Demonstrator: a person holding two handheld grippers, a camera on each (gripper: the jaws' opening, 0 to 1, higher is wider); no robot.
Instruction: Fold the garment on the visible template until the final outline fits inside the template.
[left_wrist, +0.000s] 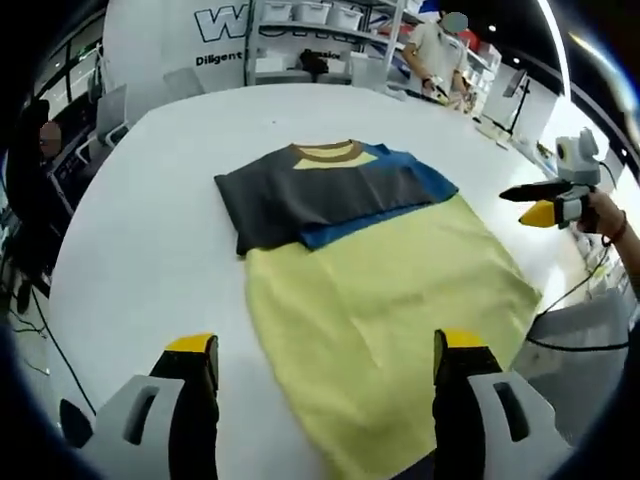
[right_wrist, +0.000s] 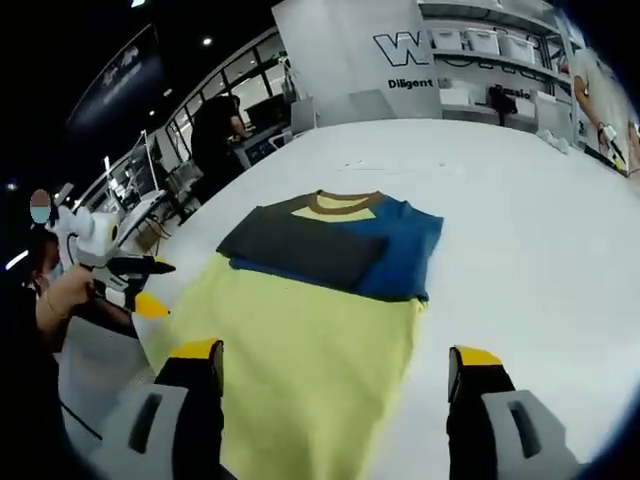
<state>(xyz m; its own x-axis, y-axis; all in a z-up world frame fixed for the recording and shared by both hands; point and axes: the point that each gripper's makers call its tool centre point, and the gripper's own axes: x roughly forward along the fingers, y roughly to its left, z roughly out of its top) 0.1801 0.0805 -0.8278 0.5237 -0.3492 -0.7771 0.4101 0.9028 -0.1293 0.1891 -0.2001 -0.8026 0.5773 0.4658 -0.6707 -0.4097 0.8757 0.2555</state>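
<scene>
- One garment (left_wrist: 380, 290) lies flat on the white table (left_wrist: 150, 200) in front of you: a T-shirt with a pale yellow body, a brown ribbed collar (left_wrist: 325, 152) and two sleeves folded inward across the chest.
- In the left gripper view, the dark grey sleeve (left_wrist: 300, 195) lies on top, crossing over the blue sleeve (left_wrist: 400, 190), whose lower edge shows beneath it.
- In the right gripper view, the same shirt (right_wrist: 300, 350) appears with the grey panel (right_wrist: 300, 245) on the view's left and the blue panel (right_wrist: 405, 250) on its right.
- The yellow body spreads unfolded from the sleeves toward you, and its hem reaches the near table edge, between your jaws in both views.
- No printed outline can be made out on the table surface.
- Your left gripper (left_wrist: 325, 400) hovers above the hem with its yellow-tipped jaws wide apart, holding nothing.
- Your right gripper (right_wrist: 335, 400) hovers likewise, jaws wide apart and empty.
- Each gripper also appears at the side of the other's view, off the table edge, held in a hand (left_wrist: 603, 212).
- Shelving (left_wrist: 320, 40) and a person (left_wrist: 440, 50) stand beyond the far side of the table.
</scene>
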